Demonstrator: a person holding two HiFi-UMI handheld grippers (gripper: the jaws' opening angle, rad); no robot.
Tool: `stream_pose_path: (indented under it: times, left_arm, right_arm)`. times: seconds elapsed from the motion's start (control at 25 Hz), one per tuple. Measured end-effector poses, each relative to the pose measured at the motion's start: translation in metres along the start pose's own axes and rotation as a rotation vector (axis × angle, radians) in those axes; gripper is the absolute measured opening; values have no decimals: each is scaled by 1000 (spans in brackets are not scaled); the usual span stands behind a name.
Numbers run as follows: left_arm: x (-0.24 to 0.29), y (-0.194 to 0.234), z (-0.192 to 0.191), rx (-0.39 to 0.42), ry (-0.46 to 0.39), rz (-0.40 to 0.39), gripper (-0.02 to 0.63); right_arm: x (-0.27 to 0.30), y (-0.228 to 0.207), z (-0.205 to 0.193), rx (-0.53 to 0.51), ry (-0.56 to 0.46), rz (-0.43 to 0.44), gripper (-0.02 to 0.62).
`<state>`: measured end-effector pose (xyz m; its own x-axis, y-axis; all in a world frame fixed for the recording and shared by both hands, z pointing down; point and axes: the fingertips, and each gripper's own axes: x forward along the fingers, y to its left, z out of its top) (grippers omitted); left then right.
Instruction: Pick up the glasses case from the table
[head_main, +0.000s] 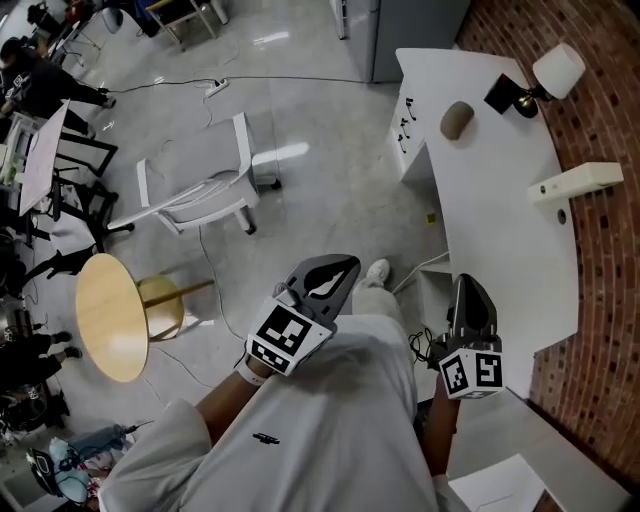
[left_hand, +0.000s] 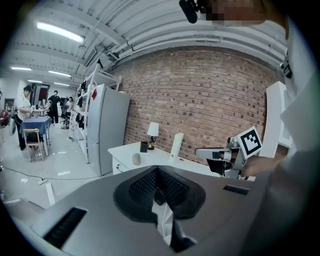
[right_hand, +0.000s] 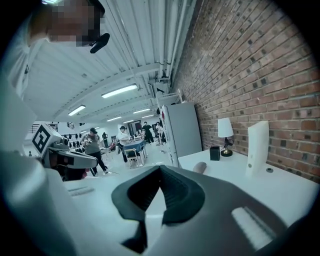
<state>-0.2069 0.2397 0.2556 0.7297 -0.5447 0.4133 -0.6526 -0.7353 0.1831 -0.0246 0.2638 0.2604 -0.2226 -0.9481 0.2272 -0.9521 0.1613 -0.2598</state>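
The glasses case (head_main: 457, 120) is a small brownish oval that lies on the far end of the long white table (head_main: 500, 230), well ahead of both grippers. It also shows in the left gripper view as a case (left_hand: 136, 159) and in the right gripper view as a case (right_hand: 199, 167). My left gripper (head_main: 345, 266) is over the floor, left of the table, its jaws shut with nothing held. My right gripper (head_main: 466, 283) hovers by the table's near edge, jaws together and empty. Both point toward the table's far end, as the left gripper (left_hand: 157, 169) and right gripper (right_hand: 160, 167) views show.
A white lamp (head_main: 553, 72) and a black box (head_main: 501, 95) stand near the case by the brick wall. A white upright device (head_main: 578, 183) lies further along. A white chair (head_main: 200, 185), a round wooden table (head_main: 110, 316), floor cables and a grey cabinet (head_main: 405, 30) are to the left.
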Motion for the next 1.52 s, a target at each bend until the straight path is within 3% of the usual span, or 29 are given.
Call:
stream_pose_path:
  times: [0.24,0.48,0.84,1.52]
  left_arm:
    - [77,13,48,38,-14,9,6]
    - [138,31,71,47,-9,46,6]
    - [171,60,80,8,43,63,6]
    - [314,126,118,15,141,-161,6]
  right_arm:
    - [54,-66,39,-1,-54,2,9]
    - [97,-123,58,8,-63,-3,9]
    - [140,-140,48,63,-25,9,9]
    - [219,-183,74,131,-35,-214,9]
